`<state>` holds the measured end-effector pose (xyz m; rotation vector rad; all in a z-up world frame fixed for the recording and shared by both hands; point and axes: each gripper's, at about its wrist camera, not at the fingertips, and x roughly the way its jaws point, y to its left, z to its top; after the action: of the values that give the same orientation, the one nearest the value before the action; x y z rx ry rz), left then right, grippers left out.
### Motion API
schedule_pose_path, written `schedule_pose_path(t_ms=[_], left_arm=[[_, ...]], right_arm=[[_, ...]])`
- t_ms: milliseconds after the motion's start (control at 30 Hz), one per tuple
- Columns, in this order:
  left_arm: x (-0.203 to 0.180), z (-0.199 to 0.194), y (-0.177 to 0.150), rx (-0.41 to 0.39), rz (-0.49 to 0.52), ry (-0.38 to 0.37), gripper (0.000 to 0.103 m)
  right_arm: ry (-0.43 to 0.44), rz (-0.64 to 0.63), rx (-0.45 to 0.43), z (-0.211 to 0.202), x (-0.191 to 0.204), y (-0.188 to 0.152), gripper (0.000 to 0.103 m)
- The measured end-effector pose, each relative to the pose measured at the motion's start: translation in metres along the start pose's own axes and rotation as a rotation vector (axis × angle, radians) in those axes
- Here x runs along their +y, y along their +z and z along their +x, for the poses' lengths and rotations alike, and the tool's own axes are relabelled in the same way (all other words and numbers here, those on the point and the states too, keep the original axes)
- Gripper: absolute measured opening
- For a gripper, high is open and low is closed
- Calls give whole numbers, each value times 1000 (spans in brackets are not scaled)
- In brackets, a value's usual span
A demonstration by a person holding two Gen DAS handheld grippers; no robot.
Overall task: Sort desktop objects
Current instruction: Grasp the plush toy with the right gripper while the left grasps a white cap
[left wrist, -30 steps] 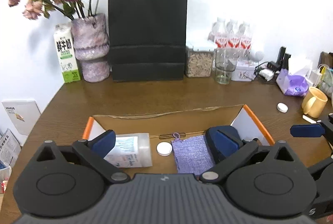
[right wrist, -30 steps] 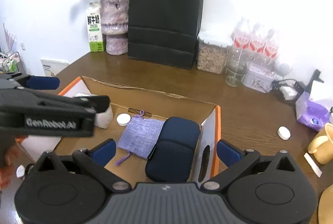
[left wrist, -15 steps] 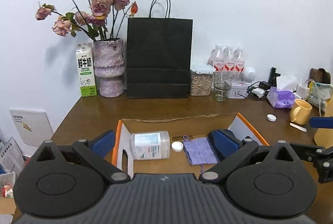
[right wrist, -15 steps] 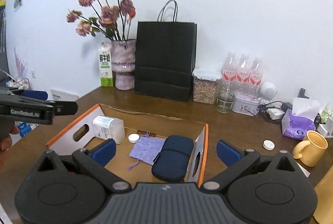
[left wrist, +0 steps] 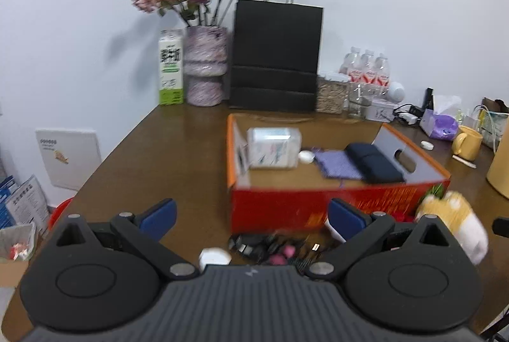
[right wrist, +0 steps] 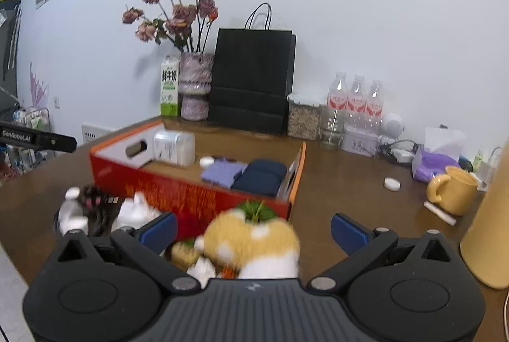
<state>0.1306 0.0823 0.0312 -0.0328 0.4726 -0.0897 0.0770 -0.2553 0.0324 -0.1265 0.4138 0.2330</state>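
Both tongs we hold spread wide and empty: the left tongs (left wrist: 251, 211) above the dark cable tangle (left wrist: 270, 248), the right tongs (right wrist: 254, 226) above the plush toy (right wrist: 254, 241). Both things lie on the worktop (left wrist: 178, 164) against the orange box (left wrist: 318, 205).

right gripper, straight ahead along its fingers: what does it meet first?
Probably the yellow-and-white plush toy, which sits low between the open fingers of the right gripper. Behind it is the orange box wall. Motion blur leaves depth unclear.
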Motion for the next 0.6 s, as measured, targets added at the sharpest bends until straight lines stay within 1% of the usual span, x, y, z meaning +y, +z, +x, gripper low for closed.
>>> schedule_pose_path(t_ms=[167,233,333,367,433,500,600], left_arm=[[16,-16,-37,4,-80,15,103],[20,-27,-52,-23,-124,25,103],[24,-43,-73,-60,-181,62,103],[24,-46,-76,-63,-179,60,103],[21,-46,-74,-48,-132,48,103],[17,-46,-70,-63,-87,57,103],[11,-45,-69,-78,-79,59,103]], right_arm=[[7,37,18,-10,10,-36,103],[-2,62,20,-14,13,-49,103],[-43,123,5,-21,16,-68,103],[-62,155,-5,-24,16,-74,103],[-85,204,-26,-30,13,-81,103],[-92,206,-26,-29,8,-80,103],[-119,189,-24,-27,6,-78,103]])
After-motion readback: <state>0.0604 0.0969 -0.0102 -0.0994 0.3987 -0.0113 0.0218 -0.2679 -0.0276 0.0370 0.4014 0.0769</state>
